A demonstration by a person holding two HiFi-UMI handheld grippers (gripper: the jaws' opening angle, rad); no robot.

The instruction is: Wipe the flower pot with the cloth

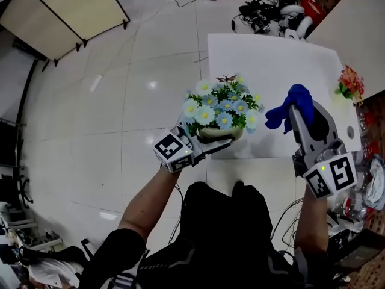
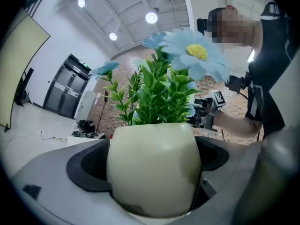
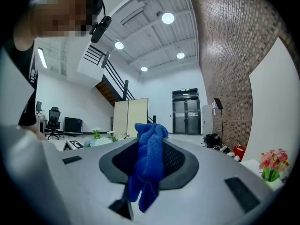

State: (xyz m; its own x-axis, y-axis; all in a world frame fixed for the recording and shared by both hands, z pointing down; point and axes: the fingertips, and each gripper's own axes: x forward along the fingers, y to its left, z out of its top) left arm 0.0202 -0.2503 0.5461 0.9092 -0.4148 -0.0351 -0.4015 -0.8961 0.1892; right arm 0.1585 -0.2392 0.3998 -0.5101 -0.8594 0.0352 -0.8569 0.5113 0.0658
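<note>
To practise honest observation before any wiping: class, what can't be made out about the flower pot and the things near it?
- Flower pot base: left gripper view, sunk behind the left gripper body.
- Pot's wall: head view, mostly under the blue flowers.
- Red flowers, their container: head view, too small to tell.

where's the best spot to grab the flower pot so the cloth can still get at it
Grip the cream body of the flower pot around its rounded belly, coming from the side as the left gripper does. The flowers spread wide over the rim, blocking a top approach.
</note>
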